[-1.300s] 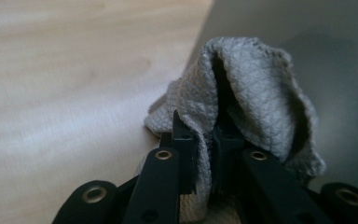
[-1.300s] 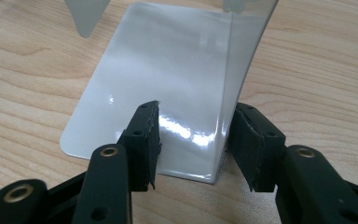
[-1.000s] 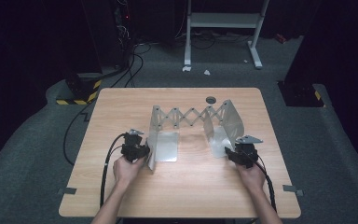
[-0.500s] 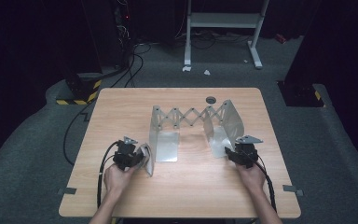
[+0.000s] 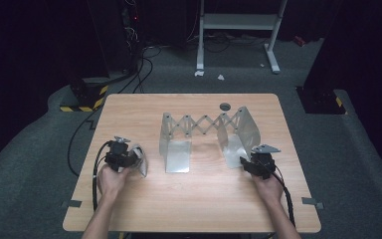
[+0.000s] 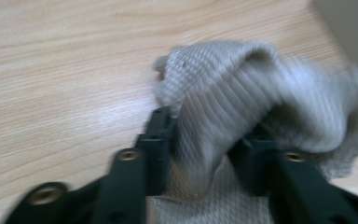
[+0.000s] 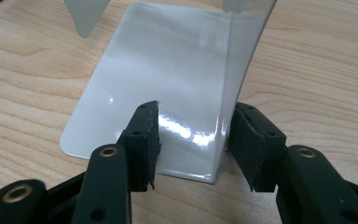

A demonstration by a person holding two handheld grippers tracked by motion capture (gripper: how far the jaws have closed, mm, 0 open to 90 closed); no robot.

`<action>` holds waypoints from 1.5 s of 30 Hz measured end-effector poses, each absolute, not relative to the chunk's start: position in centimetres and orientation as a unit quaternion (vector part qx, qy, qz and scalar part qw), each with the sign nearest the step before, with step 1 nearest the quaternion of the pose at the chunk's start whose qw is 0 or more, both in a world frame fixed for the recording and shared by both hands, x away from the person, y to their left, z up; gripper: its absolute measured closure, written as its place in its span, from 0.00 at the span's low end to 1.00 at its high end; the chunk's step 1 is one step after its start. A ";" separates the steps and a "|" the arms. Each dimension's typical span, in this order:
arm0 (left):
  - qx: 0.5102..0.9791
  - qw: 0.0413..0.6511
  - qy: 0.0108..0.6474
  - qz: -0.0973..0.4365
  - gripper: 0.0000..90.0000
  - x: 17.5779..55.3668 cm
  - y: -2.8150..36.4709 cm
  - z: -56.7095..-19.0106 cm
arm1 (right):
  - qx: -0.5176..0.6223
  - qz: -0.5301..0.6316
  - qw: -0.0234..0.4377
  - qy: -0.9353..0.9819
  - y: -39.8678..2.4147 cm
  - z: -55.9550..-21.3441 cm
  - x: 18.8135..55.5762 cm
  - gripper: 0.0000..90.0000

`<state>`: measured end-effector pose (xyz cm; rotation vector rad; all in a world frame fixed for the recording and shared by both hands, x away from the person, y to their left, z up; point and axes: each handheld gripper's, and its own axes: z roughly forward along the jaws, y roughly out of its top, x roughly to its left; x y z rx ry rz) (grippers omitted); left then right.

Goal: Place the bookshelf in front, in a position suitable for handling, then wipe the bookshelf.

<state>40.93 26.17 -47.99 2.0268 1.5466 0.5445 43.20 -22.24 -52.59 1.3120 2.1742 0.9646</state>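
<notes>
Cloth (image 6: 242,112), grey and ribbed, sits bunched between the left gripper (image 5: 129,158) jaws at about eight o'clock on the table (image 5: 129,107). The jaws have just been opening, and blur hides whether they still pinch it, so this looks like a release. Right gripper (image 5: 251,164), at four o'clock, straddles the metal expanding rack (image 5: 204,124) end plate with jaws wide, probably to steady it.

Wooden table (image 5: 129,107), metal rack (image 5: 206,132), grey cloth (image 5: 139,159)
</notes>
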 end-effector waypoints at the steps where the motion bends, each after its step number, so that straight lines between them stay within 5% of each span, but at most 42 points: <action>1: 0.750 0.273 0.568 0.202 0.58 40.5 26.1 -47.5 | 0.473 0.347 0.211 0.782 -22.2 -52.6 43.2 0.59; 8: 0.751 0.314 0.553 0.177 0.50 38.0 25.3 -45.1 | 0.473 0.347 0.212 0.782 -22.2 -52.6 43.2 0.58; 20: 0.767 0.351 0.525 0.112 0.52 37.7 19.3 -48.4 | 0.478 0.340 0.223 0.778 -22.0 -52.6 42.8 0.57; 25: 0.764 0.344 0.534 0.115 0.61 38.7 17.5 -49.4 | 0.497 0.339 0.220 0.768 -22.6 -52.4 41.9 0.82; 31: 0.751 0.347 0.546 0.131 0.78 39.4 16.9 -50.1 | 0.509 0.340 0.232 0.756 -23.3 -52.3 41.6 0.94; 36: 0.749 0.341 0.552 0.132 0.89 39.8 16.8 -50.6 | 0.504 0.338 0.237 0.759 -23.1 -52.1 41.6 0.98; 45: 0.749 0.337 0.556 0.129 0.92 39.8 17.1 -50.4 | 0.518 0.345 0.221 0.751 -23.6 -52.1 42.0 1.00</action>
